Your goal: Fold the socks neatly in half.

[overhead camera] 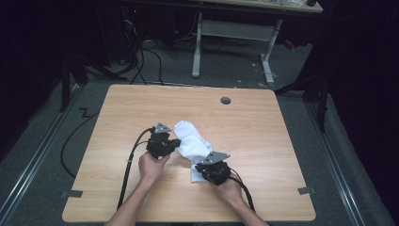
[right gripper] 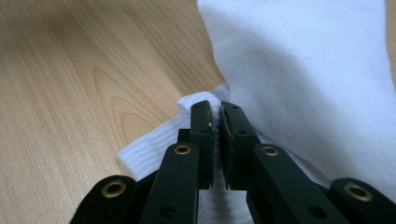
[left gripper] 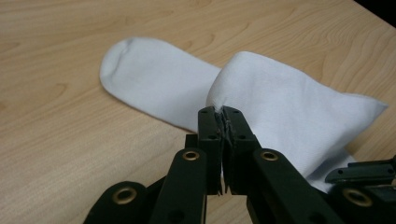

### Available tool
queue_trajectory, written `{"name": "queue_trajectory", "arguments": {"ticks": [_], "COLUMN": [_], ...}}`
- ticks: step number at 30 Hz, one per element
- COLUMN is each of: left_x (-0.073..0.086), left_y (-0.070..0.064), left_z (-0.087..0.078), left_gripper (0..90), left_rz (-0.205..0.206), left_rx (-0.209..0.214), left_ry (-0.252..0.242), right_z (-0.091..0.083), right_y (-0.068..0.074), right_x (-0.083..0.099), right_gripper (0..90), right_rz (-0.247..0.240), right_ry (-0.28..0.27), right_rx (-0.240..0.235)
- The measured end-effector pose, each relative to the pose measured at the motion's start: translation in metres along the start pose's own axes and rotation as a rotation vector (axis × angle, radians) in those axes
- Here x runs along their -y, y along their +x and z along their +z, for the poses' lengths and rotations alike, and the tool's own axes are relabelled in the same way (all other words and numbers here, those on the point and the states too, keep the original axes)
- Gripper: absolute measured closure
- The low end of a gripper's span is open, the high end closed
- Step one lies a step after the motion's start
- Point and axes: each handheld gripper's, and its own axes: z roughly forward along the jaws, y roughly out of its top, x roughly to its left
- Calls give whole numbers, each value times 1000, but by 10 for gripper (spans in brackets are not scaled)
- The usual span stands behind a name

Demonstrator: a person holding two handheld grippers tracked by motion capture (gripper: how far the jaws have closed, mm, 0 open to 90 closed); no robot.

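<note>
Left claw (left gripper: 223, 112) pressed together on a thin fold of the white sock (left gripper: 187, 88), at the middle of the left gripper view; right claw (right gripper: 215, 108) pinching the ribbed cuff (right gripper: 144, 154) of the same sock at the centre of the right gripper view. In the high view, left claw (overhead camera: 175, 141) and right claw (overhead camera: 203, 168) near the middle of the frame, sock (overhead camera: 193, 143) stretched between them, lying on the counter (overhead camera: 117, 122), toe end toward the upper centre.

Likely trouble: only a sliver of cloth held by each claw, so a hard pull apart probably slips the fabric free, most readily at the cuff, where the ribbing bunches. Lifting one side faster than the other probably twists the sock or drags the toe across the wood. Folding over with a loose middle risks a crooked crease.

Around: a round grommet hole (overhead camera: 226, 100) in the upper centre of the counter, well apart from the sock; tape tabs (overhead camera: 71, 193) at the lower left and lower right edges; cables (overhead camera: 131, 155) trailing toward the bottom of the frame, possibly tugging on wide swings. Nothing close enough to block the work.
</note>
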Motion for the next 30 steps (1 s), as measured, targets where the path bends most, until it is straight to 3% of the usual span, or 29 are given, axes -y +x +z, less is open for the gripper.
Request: {"name": "queue_trajectory", "arguments": {"ticks": [8,14,22,30], "left_x": [-33,-53,-56,-62], "left_y": [3,5,17,24], "left_z": [-6,-4,-4,-2], "left_gripper": [873,874,875,875], "left_rz": [24,39,16,5], "left_rx": [-30,-62,-102,-135], "left_ry": [-25,-41,-52,-61], "right_z": [-23,-33,-44,-43], "right_y": [-4,-8,-5,2], "right_x": [-6,-3,2,4], "right_gripper": [846,846,846,846], "right_rz": [-62,-61,-82,-96], "right_ry": [-54,-97,-125,-148], "right_rx": [47,43,33,0]}}
